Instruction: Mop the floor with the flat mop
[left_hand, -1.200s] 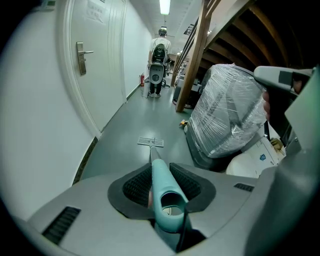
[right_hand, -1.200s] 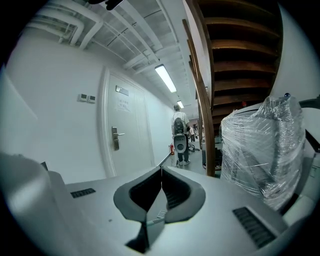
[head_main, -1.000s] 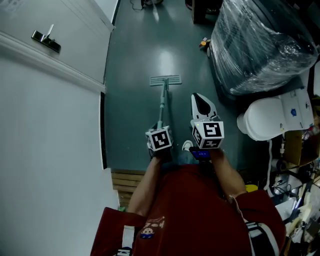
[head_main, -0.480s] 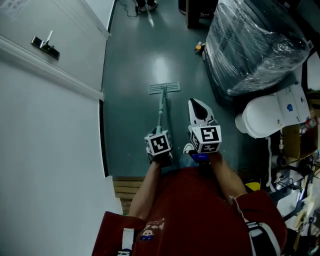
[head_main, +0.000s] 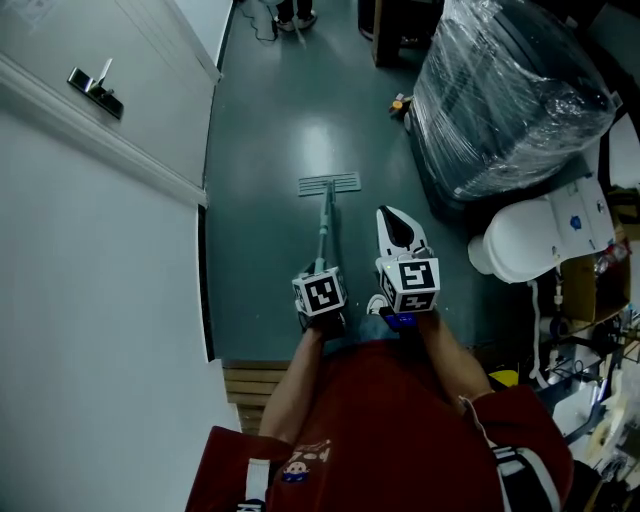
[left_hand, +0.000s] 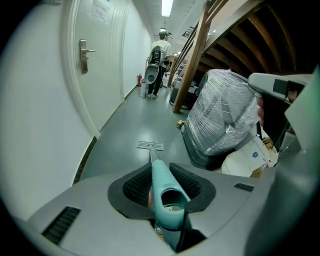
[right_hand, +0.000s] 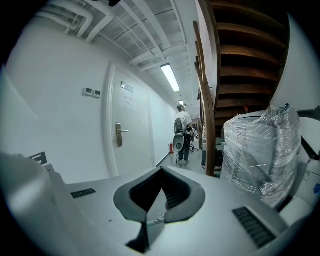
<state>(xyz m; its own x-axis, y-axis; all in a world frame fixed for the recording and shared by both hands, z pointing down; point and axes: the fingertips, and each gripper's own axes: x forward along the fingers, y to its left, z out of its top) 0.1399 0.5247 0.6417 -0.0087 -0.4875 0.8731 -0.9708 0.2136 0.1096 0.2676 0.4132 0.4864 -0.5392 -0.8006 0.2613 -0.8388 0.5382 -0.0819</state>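
Observation:
The flat mop lies with its pale head (head_main: 329, 184) flat on the dark green floor, and its teal pole (head_main: 324, 225) runs back toward me. My left gripper (head_main: 320, 272) is shut on the pole's teal handle (left_hand: 162, 185), which sits between the black pads. From that gripper's own view the mop head (left_hand: 150, 145) shows far down the pole. My right gripper (head_main: 398, 222) hovers just right of the pole, apart from it. Its jaws meet at the tip with nothing between them (right_hand: 161, 172).
A white door with a lever handle (head_main: 95, 80) lines the left side. A large plastic-wrapped bulk (head_main: 510, 90) and a white rounded fixture (head_main: 530, 235) crowd the right. A wooden step (head_main: 245, 370) lies at my feet. A person (left_hand: 159, 55) stands far down the corridor by a wooden post (left_hand: 192, 55).
The mop head and both grippers sit slightly lower in the head view than a second ago. The left grip on the handle and the right gripper's stance are unchanged.

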